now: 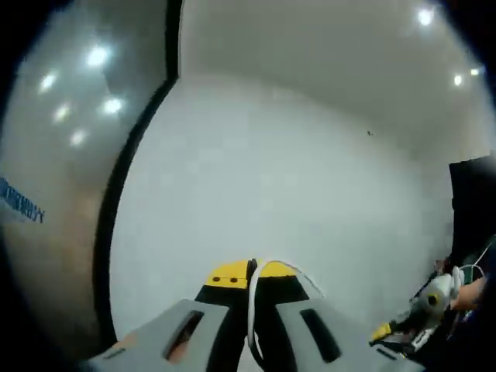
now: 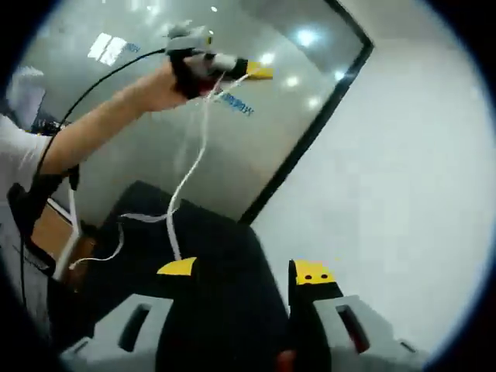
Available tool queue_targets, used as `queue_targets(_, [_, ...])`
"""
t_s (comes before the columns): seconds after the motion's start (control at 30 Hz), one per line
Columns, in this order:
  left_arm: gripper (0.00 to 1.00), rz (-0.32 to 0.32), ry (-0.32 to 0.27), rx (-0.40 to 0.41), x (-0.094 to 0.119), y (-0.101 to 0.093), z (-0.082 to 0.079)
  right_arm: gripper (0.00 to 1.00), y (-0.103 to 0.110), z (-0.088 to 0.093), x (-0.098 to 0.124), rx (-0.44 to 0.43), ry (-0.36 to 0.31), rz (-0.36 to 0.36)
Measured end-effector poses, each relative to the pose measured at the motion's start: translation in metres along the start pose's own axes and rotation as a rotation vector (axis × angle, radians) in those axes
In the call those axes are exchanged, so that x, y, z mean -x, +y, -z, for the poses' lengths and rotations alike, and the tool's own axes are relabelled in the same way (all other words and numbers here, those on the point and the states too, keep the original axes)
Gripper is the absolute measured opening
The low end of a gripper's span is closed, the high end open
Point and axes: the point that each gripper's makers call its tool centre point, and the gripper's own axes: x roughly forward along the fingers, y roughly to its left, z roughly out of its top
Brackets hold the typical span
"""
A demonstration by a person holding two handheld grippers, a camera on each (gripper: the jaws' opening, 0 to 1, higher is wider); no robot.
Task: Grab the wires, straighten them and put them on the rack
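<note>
In the left gripper view, we see the left tongs (image 1: 252, 280) closed, their yellow-tipped jaws pressed together on the white wire (image 1: 298, 277). The wire arcs over the right jaw tip and runs down the seam between the two jaws. Ahead of the tongs lies a plain white wall (image 1: 294, 186), unobstructed across the middle of the view. A dark vertical frame (image 1: 128, 170) bounds the wall on the left, with a frosted glass panel (image 1: 62, 155) beyond it. At the lower right edge, the right tongs (image 1: 403, 329) enter the view, blurred; near them a dark surface edge (image 1: 473, 194) cuts in.

In the right gripper view, we see the right tongs (image 2: 246, 271) open, with a wide gap between the yellow jaw tips and nothing between them. The left tongs (image 2: 252, 71) are raised high at the upper left, held by a hand (image 2: 167, 85) on an outstretched arm. The white wire (image 2: 190, 167) hangs from them in a loose curve, free of the wall, and descends to just beside the left jaw tip of the right tongs; whether it touches that tip we cannot tell. A second white strand (image 2: 74, 225) trails at the left. Below lies a dark counter (image 2: 217, 263), its far edge meeting the dark frame (image 2: 310, 132). White wall (image 2: 411, 178) occupies the right side.
</note>
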Motion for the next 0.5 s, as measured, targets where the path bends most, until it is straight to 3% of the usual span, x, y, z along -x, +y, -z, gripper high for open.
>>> queue_targets(0.07, [0.0,-0.032,-0.044,-0.065,-0.001,-0.003,-0.022,0.51,0.038,0.049,-0.006,-0.069,0.064,-0.152])
queue_targets(0.17, [0.0,-0.022,-0.037,-0.088,-0.009,-0.016,-0.04,0.57,0.071,0.111,-0.022,-0.198,0.155,-0.234])
queue_targets(0.23, [0.0,-0.003,-0.033,-0.104,-0.013,-0.031,-0.049,0.56,0.088,0.115,-0.038,-0.259,0.093,-0.284])
queue_targets(0.27, [0.0,0.008,-0.039,-0.101,-0.015,-0.039,-0.053,0.57,0.09,0.115,-0.047,-0.307,0.088,-0.273])
queue_targets(0.33, [0.0,0.016,-0.03,-0.169,-0.02,-0.054,-0.058,0.54,0.084,0.108,-0.068,-0.276,0.069,-0.231])
queue_targets(0.37, [0.0,0.008,-0.005,-0.212,-0.027,-0.051,-0.056,0.51,0.077,0.105,-0.078,-0.245,0.061,-0.19])
queue_targets(0.4, [0.0,-0.004,0.034,-0.234,-0.031,-0.05,-0.048,0.47,0.071,0.1,-0.085,-0.222,0.063,-0.145])
queue_targets(0.43, [0.0,-0.022,0.071,-0.252,-0.033,-0.043,-0.036,0.45,0.07,0.092,-0.088,-0.197,0.035,-0.144])
queue_targets(0.5, [0.0,-0.091,0.165,-0.341,-0.037,-0.018,-0.007,0.44,0.049,0.076,-0.086,-0.252,-0.012,-0.053])
